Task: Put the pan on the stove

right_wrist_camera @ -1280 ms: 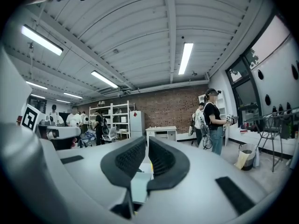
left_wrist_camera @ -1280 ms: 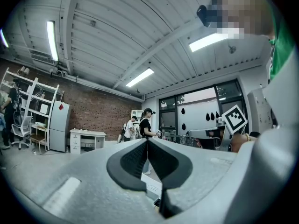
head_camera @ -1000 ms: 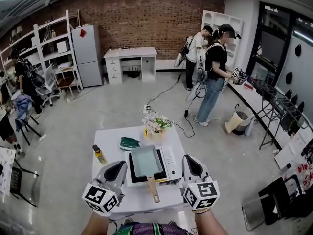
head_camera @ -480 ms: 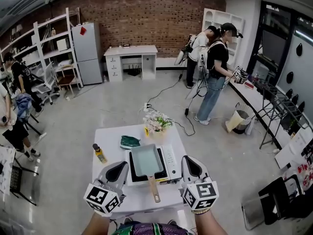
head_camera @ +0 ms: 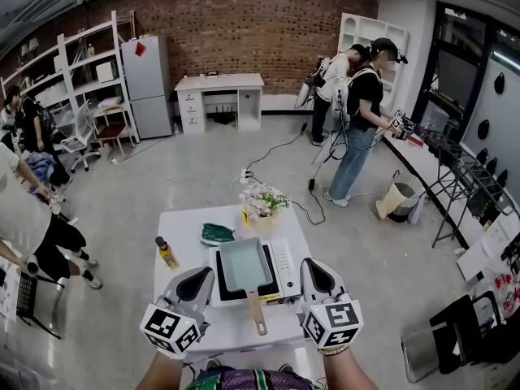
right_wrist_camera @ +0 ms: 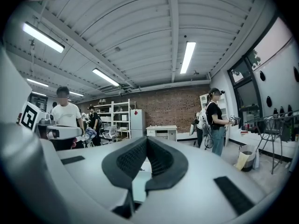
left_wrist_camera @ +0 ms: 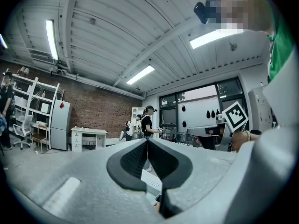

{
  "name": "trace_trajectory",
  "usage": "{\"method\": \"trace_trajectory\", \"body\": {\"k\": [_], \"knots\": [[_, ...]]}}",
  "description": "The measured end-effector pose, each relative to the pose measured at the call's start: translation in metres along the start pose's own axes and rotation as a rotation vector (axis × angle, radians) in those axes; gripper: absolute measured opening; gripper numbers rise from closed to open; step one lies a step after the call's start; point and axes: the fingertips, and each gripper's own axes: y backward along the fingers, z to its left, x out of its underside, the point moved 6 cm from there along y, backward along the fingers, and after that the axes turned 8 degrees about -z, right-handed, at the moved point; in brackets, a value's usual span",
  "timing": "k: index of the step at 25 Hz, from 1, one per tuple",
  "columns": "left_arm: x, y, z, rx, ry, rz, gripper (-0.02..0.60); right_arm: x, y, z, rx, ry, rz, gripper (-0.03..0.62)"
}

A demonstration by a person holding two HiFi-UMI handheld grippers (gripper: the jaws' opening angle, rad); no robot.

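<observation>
A rectangular pale-green pan (head_camera: 243, 268) with a wooden handle (head_camera: 255, 316) sits on the black top of a white portable stove (head_camera: 280, 268) on the white table (head_camera: 184, 232). My left gripper (head_camera: 195, 279) hangs just left of the stove, raised and pointing forward, jaws shut with nothing between them. To the stove's right my right gripper (head_camera: 314, 273) is also shut and empty. In the left gripper view the closed pads (left_wrist_camera: 140, 160) meet at the tips; the right gripper view shows its pads (right_wrist_camera: 131, 160) pressed together too.
On the table stand a yellow bottle (head_camera: 166, 255), a dark green cloth (head_camera: 216, 235) and a flower bunch (head_camera: 259, 204). People stand at the far right (head_camera: 359, 124) and at the left edge (head_camera: 32, 226). A cable (head_camera: 280, 149) runs over the floor.
Both grippers and the pan stay where they were. A person at the left edge has walked nearer along the floor.
</observation>
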Motion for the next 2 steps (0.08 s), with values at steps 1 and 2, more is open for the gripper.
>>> {"method": "trace_trajectory", "body": {"k": [1,2], "knots": [[0.0002,0.0004,0.0005,0.0,0.001,0.001,0.017,0.0004,-0.0003,0.0013,-0.002,0.0,0.002,0.002],[0.0003,0.0008,0.0009,0.0,0.001,0.002,0.017,0.0008,-0.0007,0.0026,-0.004,0.0,0.004,0.002]]}}
